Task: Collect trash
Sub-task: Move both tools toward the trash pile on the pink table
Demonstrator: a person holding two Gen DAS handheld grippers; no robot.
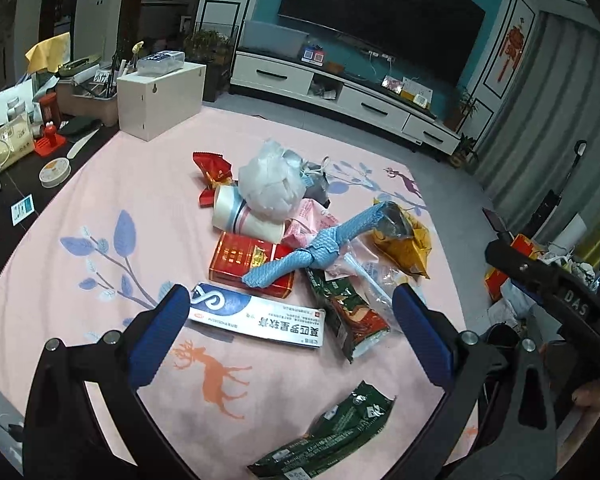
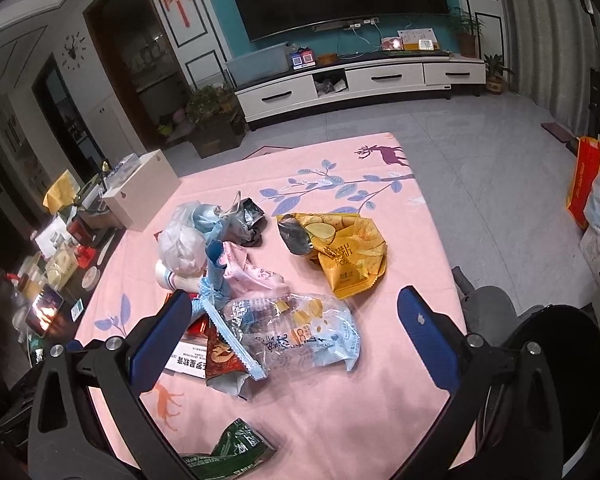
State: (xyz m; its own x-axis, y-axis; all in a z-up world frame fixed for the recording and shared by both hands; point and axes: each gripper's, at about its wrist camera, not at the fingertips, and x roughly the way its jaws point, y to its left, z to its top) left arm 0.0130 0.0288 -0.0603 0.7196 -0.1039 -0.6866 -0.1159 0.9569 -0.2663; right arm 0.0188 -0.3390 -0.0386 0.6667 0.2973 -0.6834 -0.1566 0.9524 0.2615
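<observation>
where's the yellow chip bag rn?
The yellow chip bag lies on the pink cloth at the right edge of the trash pile, just beyond the clear bread wrapper; in the left wrist view it sits far right.

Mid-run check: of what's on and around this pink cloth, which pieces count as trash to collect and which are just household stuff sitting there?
Trash to collect:
yellow crumpled chip bag
clear plastic bread wrapper
red flat cigarette carton
white-and-blue ointment box
dark green torn snack wrapper
white crumpled plastic bag

Just lying about:
cream cardboard box
red toy figure
round tape roll
white TV cabinet
</observation>
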